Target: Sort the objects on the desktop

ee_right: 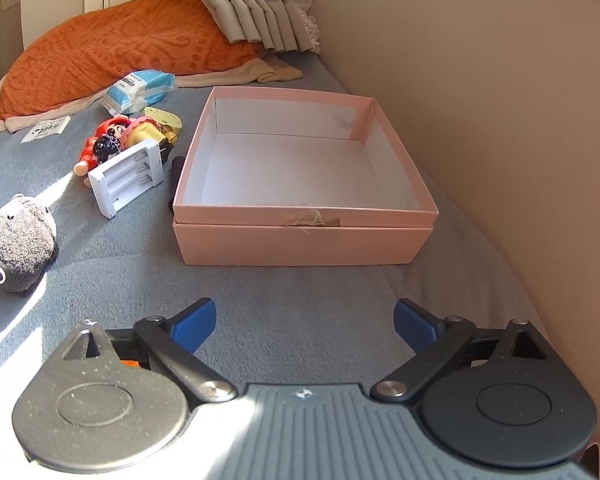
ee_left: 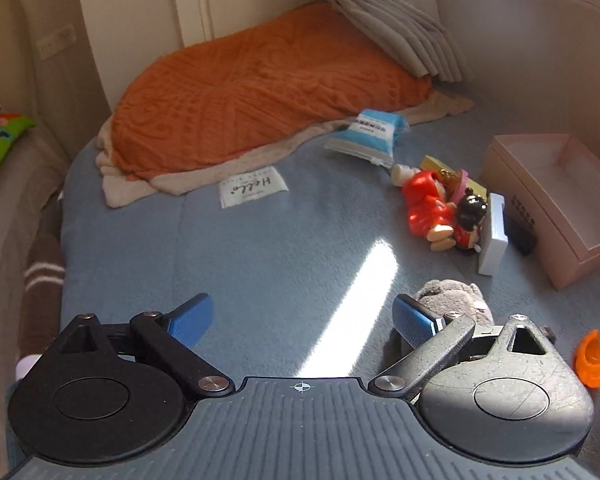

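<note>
Sunlight falls across a blue-grey fleece bed cover (ee_right: 300, 292) where the left gripper (ee_left: 302, 320) and the right gripper (ee_right: 304, 320) both hover with blue-padded jaws spread wide and nothing between them. From the right wrist view, an empty pink cardboard box (ee_right: 300, 240) sits at twelve o'clock, with a white battery charger (ee_right: 128, 178), a red-clad doll figure (ee_right: 100, 144) and a blue-and-white tissue pack (ee_right: 138, 90) clustered at ten to eleven o'clock. A round grey plush toy (ee_right: 18, 244) lies at nine o'clock, apart from the cluster.
</note>
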`<state>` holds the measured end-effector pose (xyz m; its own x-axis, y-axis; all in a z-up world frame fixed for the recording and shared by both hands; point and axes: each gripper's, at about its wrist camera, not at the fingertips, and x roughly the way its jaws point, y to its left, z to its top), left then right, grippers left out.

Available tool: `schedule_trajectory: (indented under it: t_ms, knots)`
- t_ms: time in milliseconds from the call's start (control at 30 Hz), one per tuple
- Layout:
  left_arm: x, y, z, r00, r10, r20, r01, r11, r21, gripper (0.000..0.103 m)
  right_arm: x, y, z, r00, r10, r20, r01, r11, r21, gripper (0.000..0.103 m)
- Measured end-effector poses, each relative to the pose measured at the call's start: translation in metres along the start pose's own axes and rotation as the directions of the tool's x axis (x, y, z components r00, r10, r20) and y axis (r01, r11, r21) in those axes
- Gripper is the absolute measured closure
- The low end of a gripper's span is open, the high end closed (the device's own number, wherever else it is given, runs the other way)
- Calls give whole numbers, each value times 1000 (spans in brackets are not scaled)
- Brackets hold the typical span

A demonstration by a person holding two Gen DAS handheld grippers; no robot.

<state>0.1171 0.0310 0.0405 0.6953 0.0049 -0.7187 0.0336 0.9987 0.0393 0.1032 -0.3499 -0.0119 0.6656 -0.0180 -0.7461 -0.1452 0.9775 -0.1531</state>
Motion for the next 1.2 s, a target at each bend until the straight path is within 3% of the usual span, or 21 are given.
schedule_trajectory:
  t_ms: [100, 167, 300, 433, 567, 733, 900, 1000, 1100, 1200]
  knots:
    - [-6, -16, -17, 985, -170, -31, 171, 985, 14, 3, 0, 2, -1, 1000, 14, 2, -14, 1000, -4, 7]
    - [-5, -41, -32, 976, -210, -54, 214, 972, 98, 3, -3, 3, -1, 999, 41, 12, -41, 999, 0, 7]
    - [14, -81, -55, 983, -164, -81, 179, 957, 228, 2, -9, 7, -2, 982, 191, 3, -191, 982, -1, 7]
    - [34, -82, -66, 991, -111, -70, 123, 973, 194, 2, -11, 28, -11, 950, 311, -38, -313, 948, -66, 7]
    - [37, -70, -67, 993, -104, -46, 110, 981, 160, 2, -21, 41, -7, 945, 325, 22, -320, 940, -120, 7]
    - [40, -55, -62, 997, -70, -39, 73, 994, 83, 2, 9, 48, 23, 942, 335, -12, -335, 942, -14, 7]
    - [35, -47, -60, 999, -43, -23, 44, 997, 64, 2, 41, 70, 51, 940, 340, -11, -339, 940, 41, 5]
    - [36, -43, -56, 998, -50, -22, 51, 998, 41, 1, 47, 89, 65, 935, 351, 44, -350, 936, -15, 5]
    - [36, -42, -56, 998, -52, -24, 53, 998, 39, 1, 46, 102, 72, 944, 324, 60, -318, 944, -93, 5]
    - [36, -42, -56, 998, -53, -32, 54, 998, 42, 1, 23, 93, 67, 942, 326, 77, -313, 938, -146, 5]
